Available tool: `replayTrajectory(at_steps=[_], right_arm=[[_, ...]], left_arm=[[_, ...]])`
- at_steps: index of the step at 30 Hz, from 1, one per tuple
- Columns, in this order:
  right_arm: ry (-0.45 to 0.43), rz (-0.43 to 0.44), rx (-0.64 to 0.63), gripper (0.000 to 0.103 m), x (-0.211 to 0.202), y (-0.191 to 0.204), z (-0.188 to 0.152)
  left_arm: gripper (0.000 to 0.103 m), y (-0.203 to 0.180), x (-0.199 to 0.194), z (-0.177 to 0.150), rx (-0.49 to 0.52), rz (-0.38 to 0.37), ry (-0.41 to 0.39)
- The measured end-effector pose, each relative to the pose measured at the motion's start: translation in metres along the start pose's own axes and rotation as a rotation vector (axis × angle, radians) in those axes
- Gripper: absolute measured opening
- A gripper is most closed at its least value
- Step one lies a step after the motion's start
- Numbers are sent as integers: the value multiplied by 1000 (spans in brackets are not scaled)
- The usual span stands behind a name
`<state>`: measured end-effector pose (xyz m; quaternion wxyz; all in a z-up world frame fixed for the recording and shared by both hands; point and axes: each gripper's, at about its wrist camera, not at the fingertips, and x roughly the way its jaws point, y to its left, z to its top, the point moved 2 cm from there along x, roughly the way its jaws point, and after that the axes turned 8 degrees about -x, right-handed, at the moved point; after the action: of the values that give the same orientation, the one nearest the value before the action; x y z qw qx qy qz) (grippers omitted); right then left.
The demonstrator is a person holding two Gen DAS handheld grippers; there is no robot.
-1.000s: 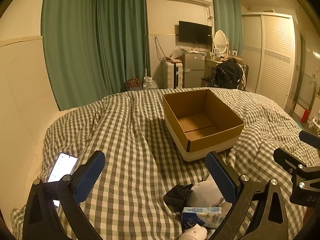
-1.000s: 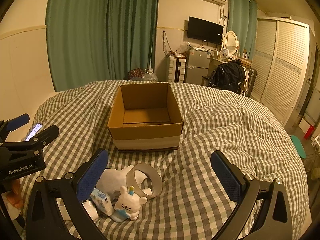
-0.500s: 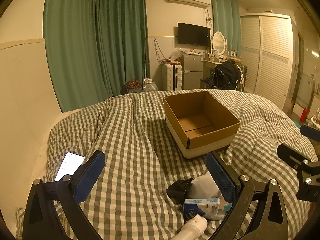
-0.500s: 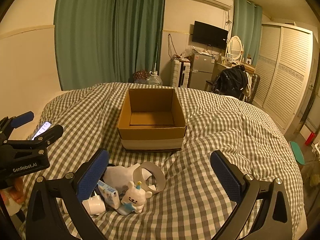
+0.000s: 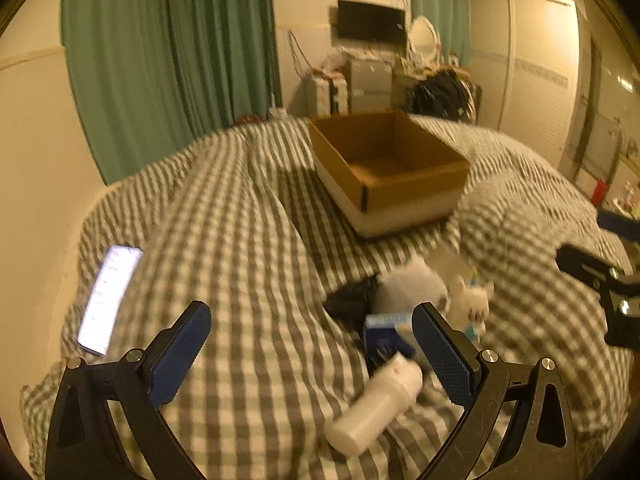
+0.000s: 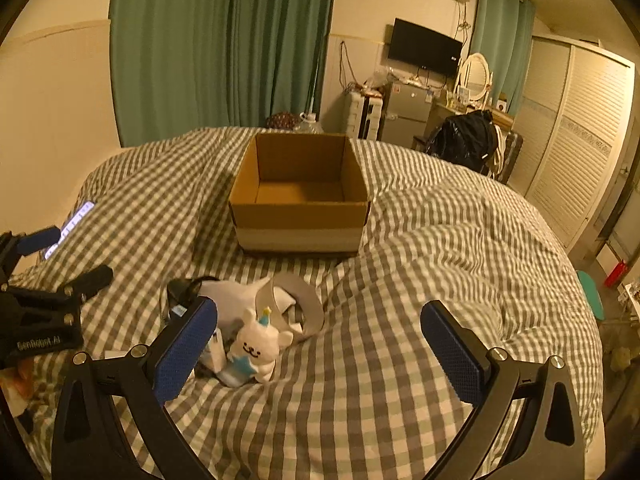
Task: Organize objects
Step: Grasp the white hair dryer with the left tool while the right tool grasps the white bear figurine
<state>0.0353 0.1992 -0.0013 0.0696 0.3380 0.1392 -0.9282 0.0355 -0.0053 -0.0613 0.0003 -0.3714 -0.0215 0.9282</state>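
Note:
An open, empty cardboard box (image 6: pixel 300 204) (image 5: pixel 384 172) stands in the middle of the checked bed cover. In front of it lies a small pile: a white plush bear (image 6: pixel 258 346) (image 5: pixel 472 300), a grey tape ring (image 6: pixel 308 306), a white cloth (image 6: pixel 236 292), a black item (image 5: pixel 352 300), a blue and white carton (image 5: pixel 384 338) and a white bottle (image 5: pixel 372 408) on its side. My left gripper (image 5: pixel 312 354) hovers open just left of the pile, the bottle between its fingers. My right gripper (image 6: pixel 318 350) hangs open in front of the pile, holding nothing.
A lit phone (image 5: pixel 108 300) (image 6: pixel 70 226) lies at the bed's left edge by the wall. Green curtains, a fridge, a dark backpack (image 6: pixel 466 140) on a chair and a slatted wardrobe stand beyond the bed.
Both grippers have drawn back and tilted downward, so more of the pile shows. The left view is blurred by motion. Both stay open.

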Motion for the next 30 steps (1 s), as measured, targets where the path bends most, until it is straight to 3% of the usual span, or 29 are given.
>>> replayTrajectory(at_steps=[16,20,22,24,27,30], right_arm=[[210,117,-18,92,85,22,-41],[255,137,-54,89,106,34,-41],[276,148,-73,79,114,41,-41],[305,181,-90,68,124,48,-42],[325,236,-99,47,131,58,-43],[327,241,-110,46,131,62,-44]], left_arm=[[99,-38,70,-67,186,-67,322],[98,-45,81,-74,220,-69,357],[85,-46,81,-74,219,-87,361],[54,-47,79,-75,212,-135,373],[47,-48,76,-75,215,-143,368],[46,-45,71,-72,195,-153,363]])
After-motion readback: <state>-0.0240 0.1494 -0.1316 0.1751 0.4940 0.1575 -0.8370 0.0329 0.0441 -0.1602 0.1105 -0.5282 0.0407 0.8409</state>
